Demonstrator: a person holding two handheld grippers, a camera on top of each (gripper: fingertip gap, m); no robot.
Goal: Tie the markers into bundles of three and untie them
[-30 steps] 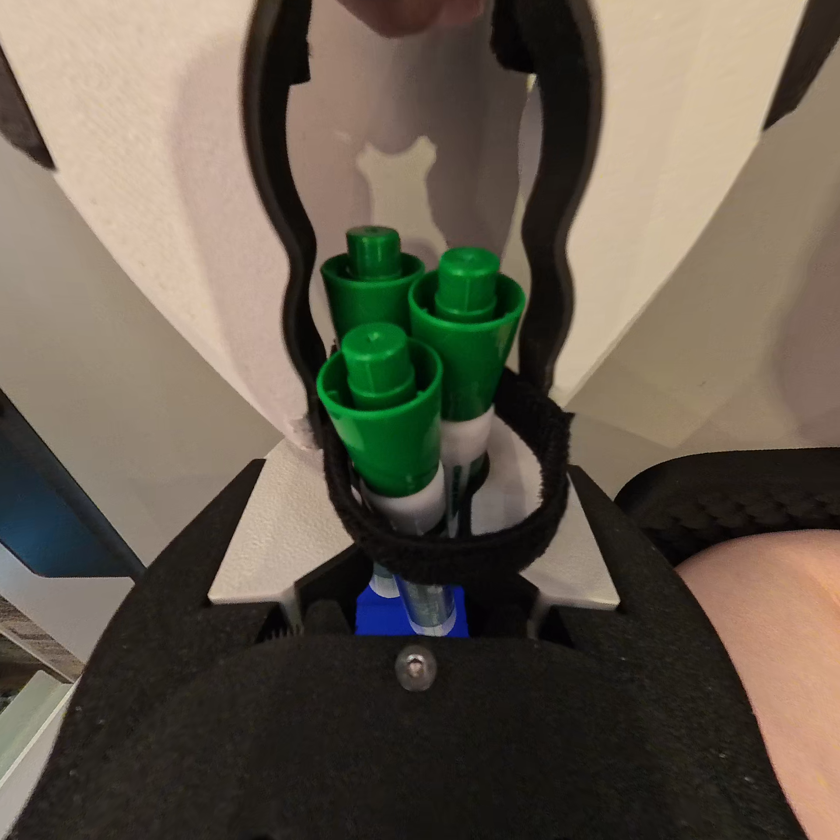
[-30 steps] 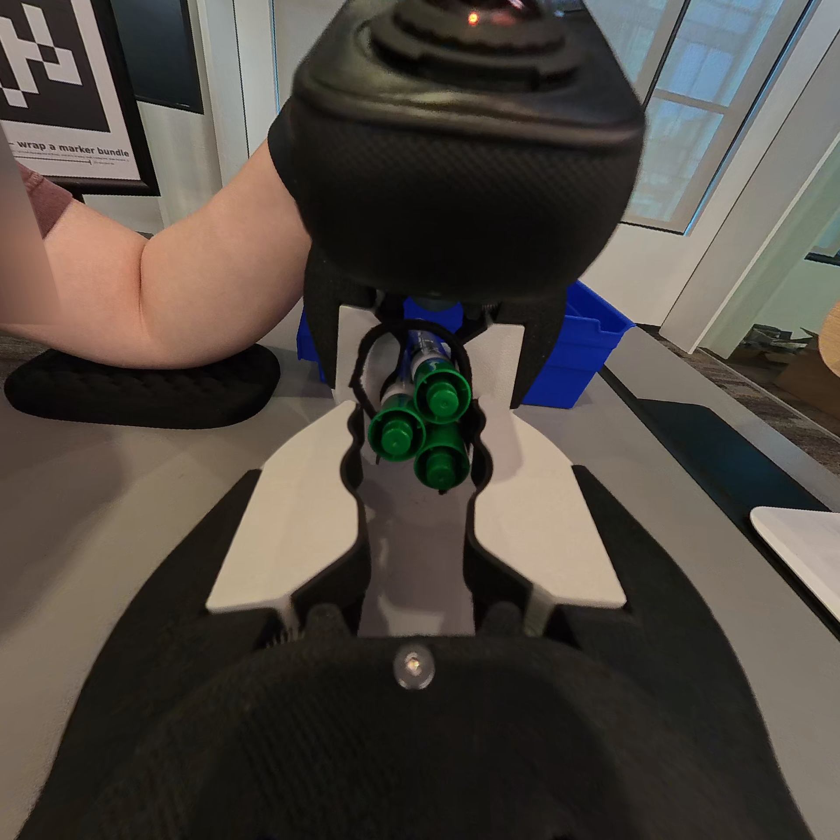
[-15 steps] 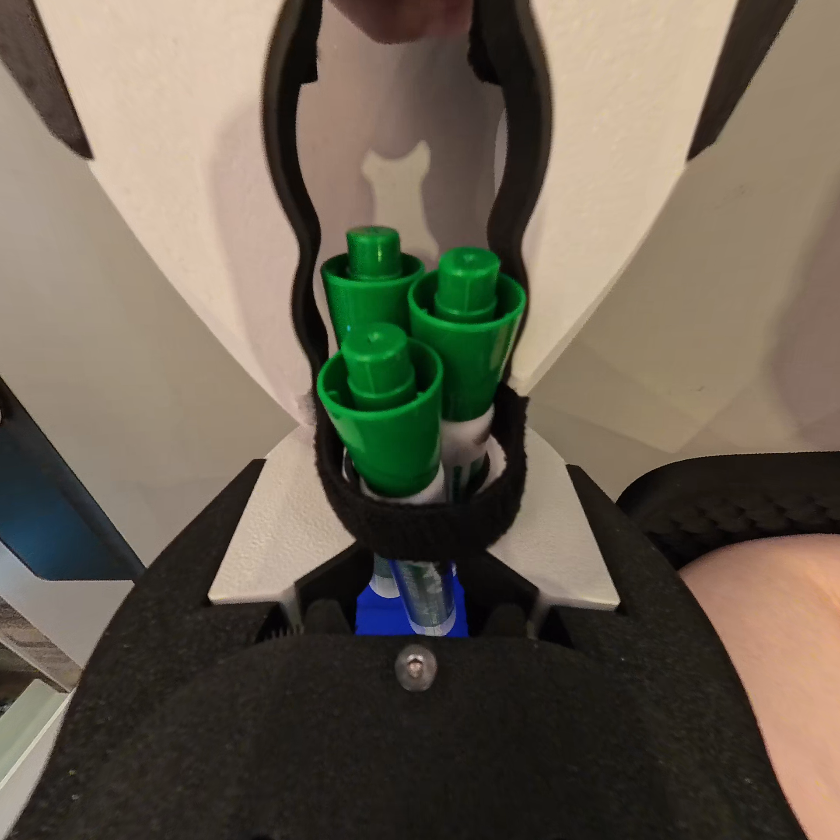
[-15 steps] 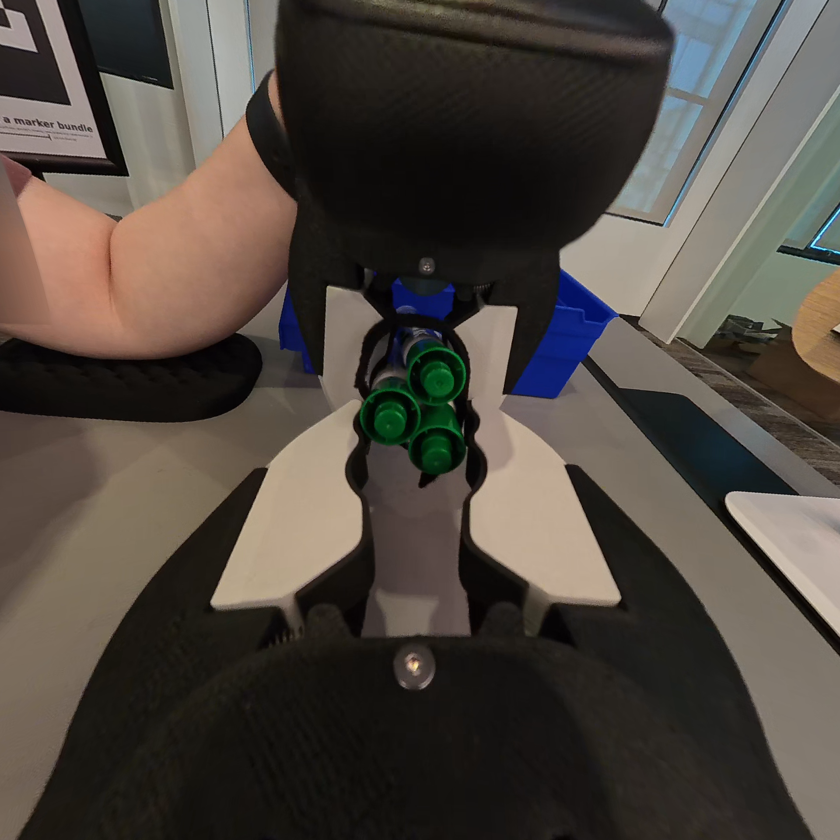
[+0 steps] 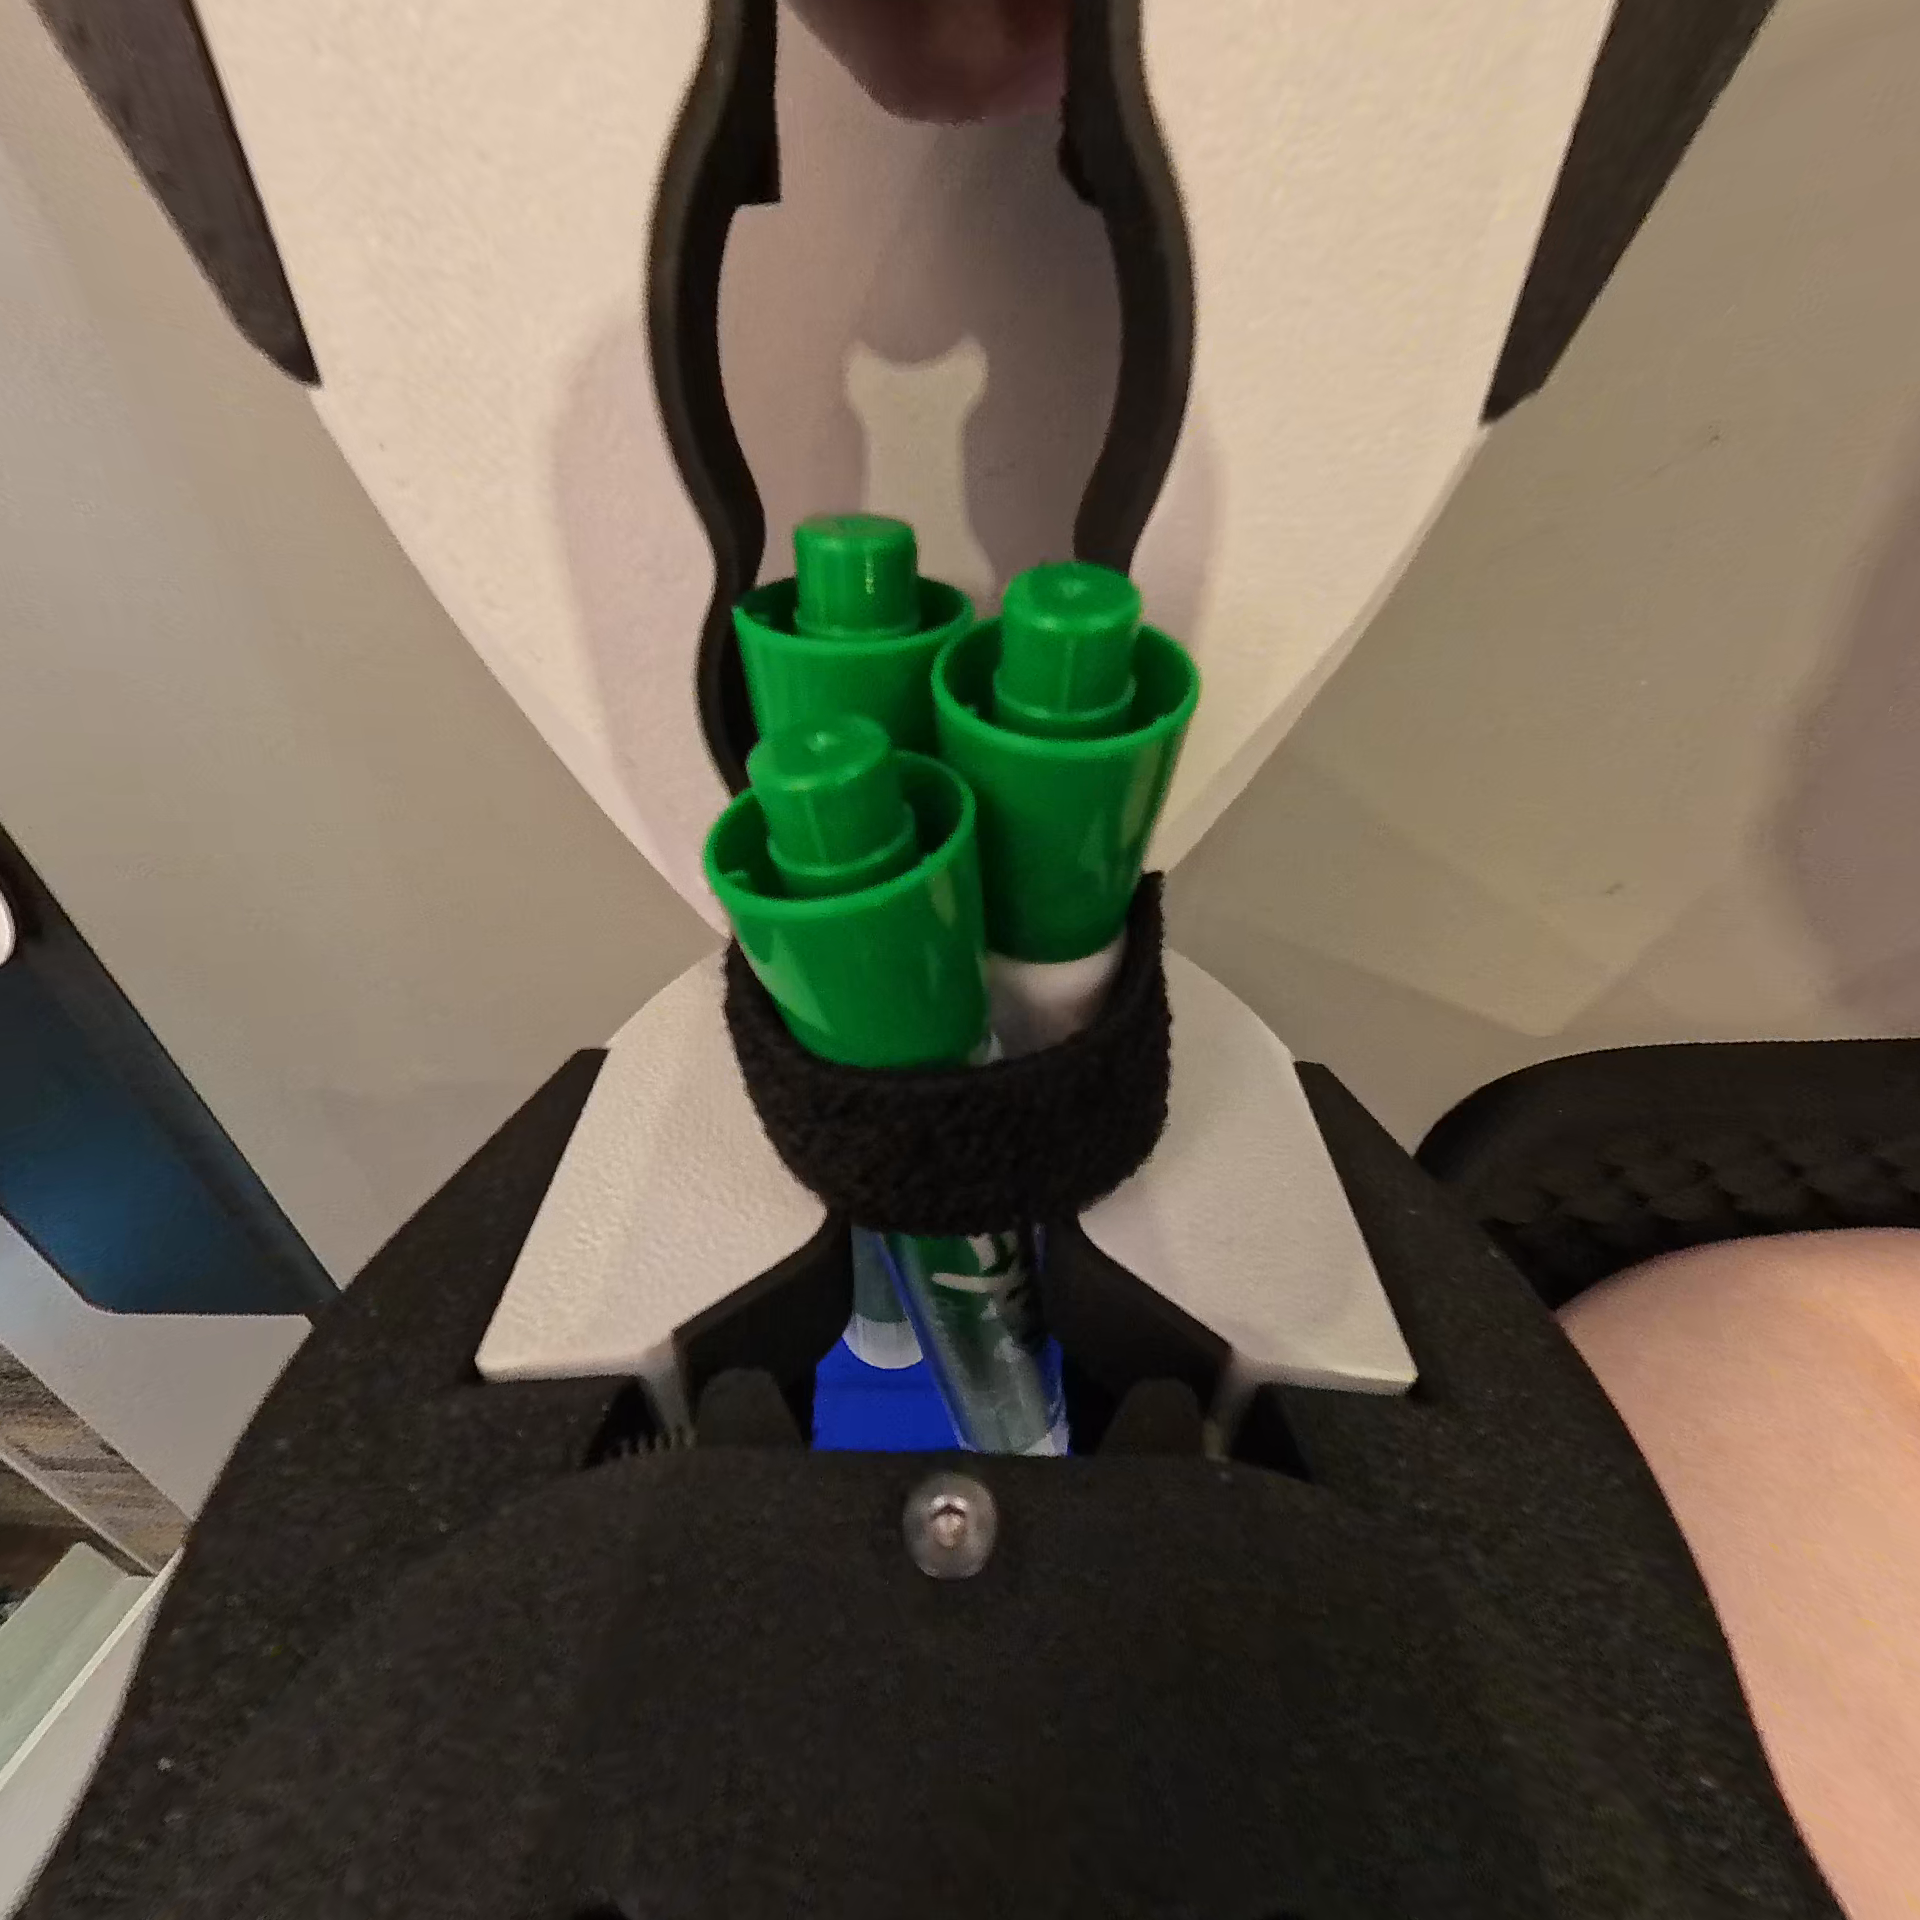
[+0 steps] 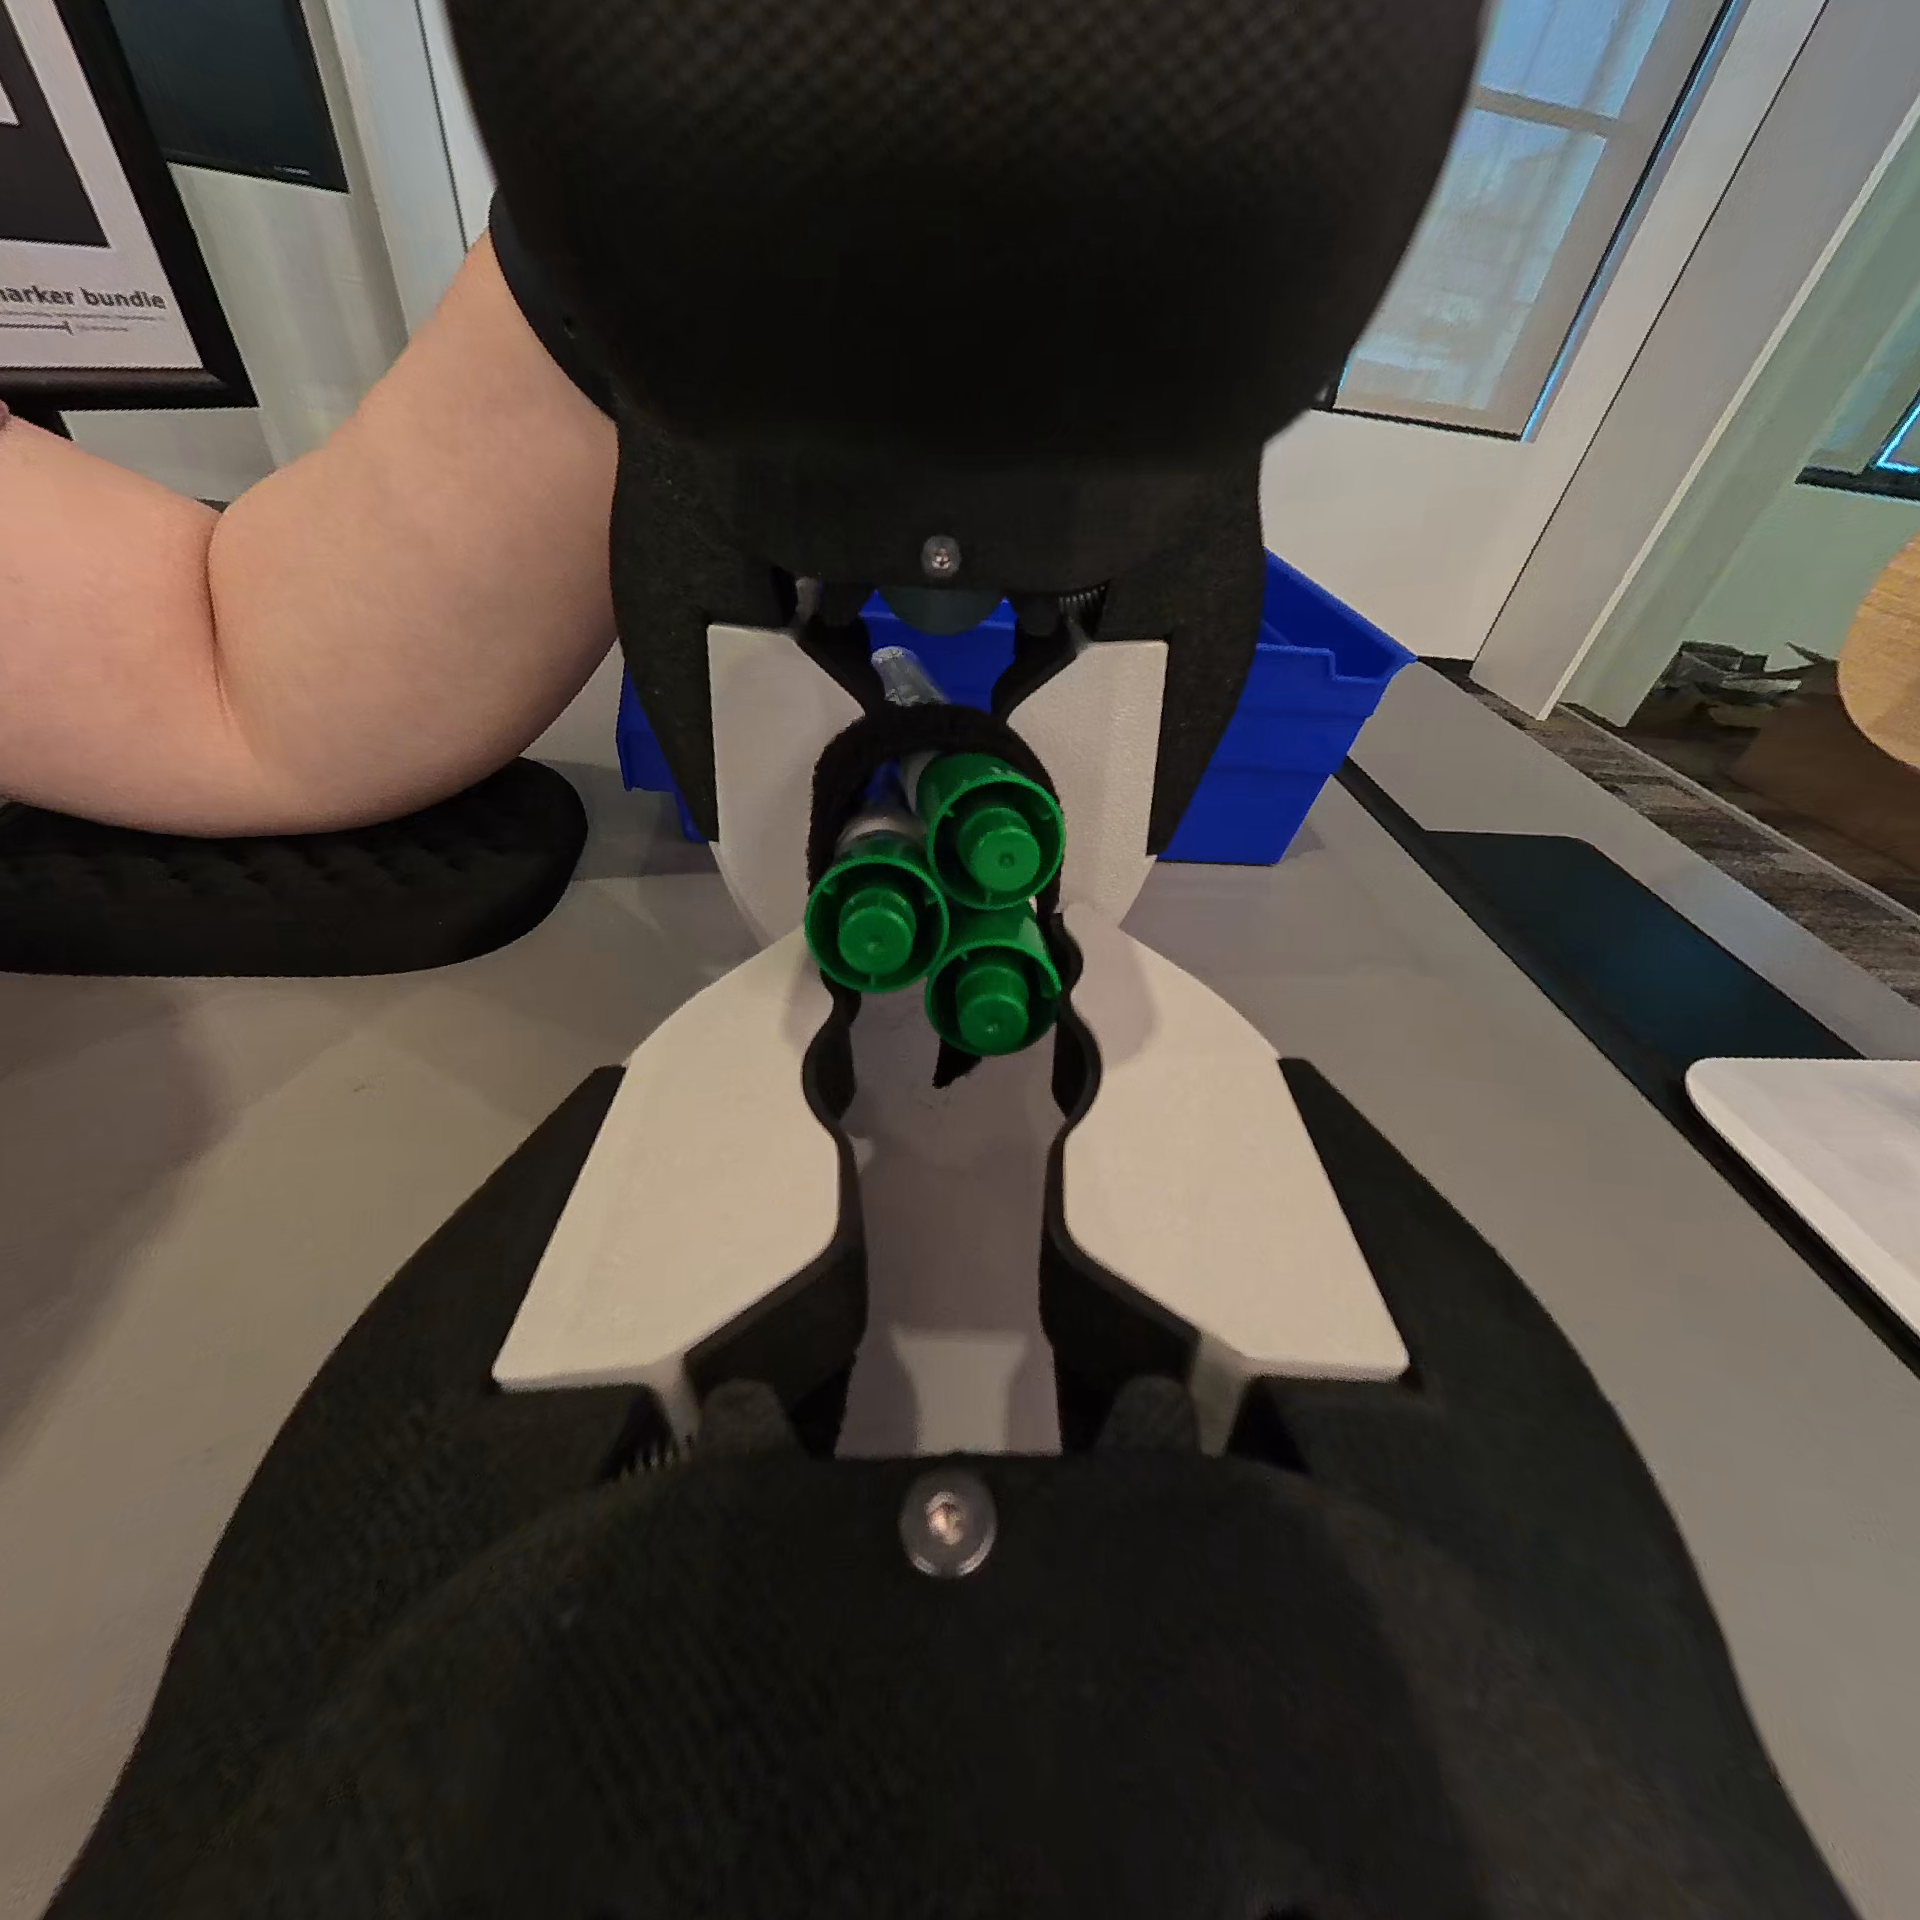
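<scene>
Three green-capped markers are bundled side by side, and a black hook-and-loop strap wraps snugly around them just below the caps. My left gripper is shut on the marker barrels at the strap. My right gripper comes in from the opposite side, its jaws pressed against the caps. In the right wrist view the caps sit between my right gripper's tips. The strap loops behind them, a short tail hanging below. The left gripper faces me there.
A blue bin stands behind the left gripper on the grey table. A person's arm rests on a black pad at the left. A framed sign is at the back left, a white board at the right. One gripper's finger ends stand about 5 cm off the other's.
The strap loop has gone from loose and wide to tight around the markers. The right gripper's jaws have narrowed onto the caps, and the two grippers have come closer together.
</scene>
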